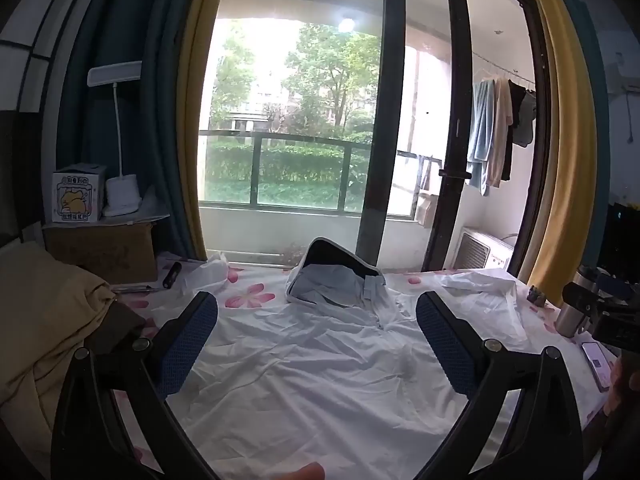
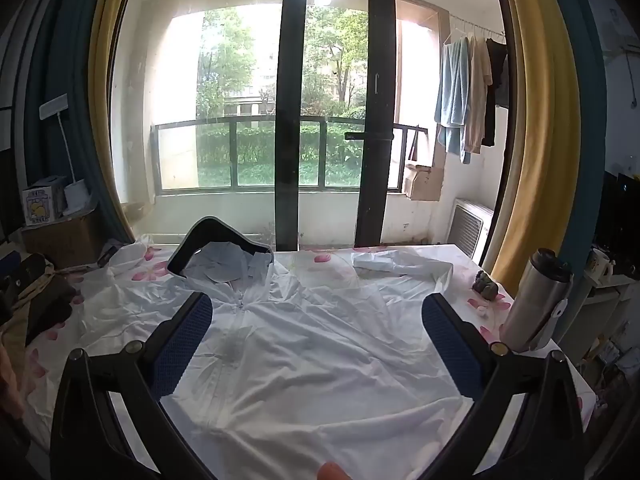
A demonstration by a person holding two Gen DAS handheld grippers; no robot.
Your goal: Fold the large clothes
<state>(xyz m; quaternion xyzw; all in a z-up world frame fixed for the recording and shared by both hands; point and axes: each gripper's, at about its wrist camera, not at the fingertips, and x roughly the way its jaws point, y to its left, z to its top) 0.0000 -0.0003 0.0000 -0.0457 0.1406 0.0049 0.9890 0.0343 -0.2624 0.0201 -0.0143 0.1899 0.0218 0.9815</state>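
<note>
White jacket (image 1: 320,360) lay spread flat on the table, front side up, zipper (image 2: 240,304) running down the middle. Wrinkled all over. Hood (image 1: 340,276) at the far end, near the window — dark edge, pale blue inside, propped up a little. One sleeve (image 2: 400,266) stretched out to the right, folded over near its end. Flowered cloth (image 1: 248,300) under it all, white with pink petals.

Left gripper (image 1: 316,320) hung over the jacket, tipped down a bit, blue pads (image 1: 188,344) wide apart, nothing between them but the cloth far below. Not touching the jacket, as far as could be seen. Right gripper (image 2: 318,320) the same — fingers spread wide, empty, pointing at the jacket's chest, blue pads (image 2: 182,344) on each side of the view.

To the left of the jacket sat a heap of tan and brown clothes (image 1: 52,320). Past that, a cardboard box (image 1: 104,248), with a small picture box (image 1: 78,192) and a white lamp (image 1: 120,140) on top. To the right stood a shiny metal bottle (image 2: 536,300), just beside the table's edge, and a small dark lumpy thing (image 2: 486,284) on the cloth near it. Phone (image 1: 596,364) lay flat at the right side.

Behind the table, a big glass door (image 2: 320,100) with dark frames, yellow curtains (image 2: 532,120) on both sides. Outside, a railing, green trees, and clothes hanging on a line (image 2: 468,92).
</note>
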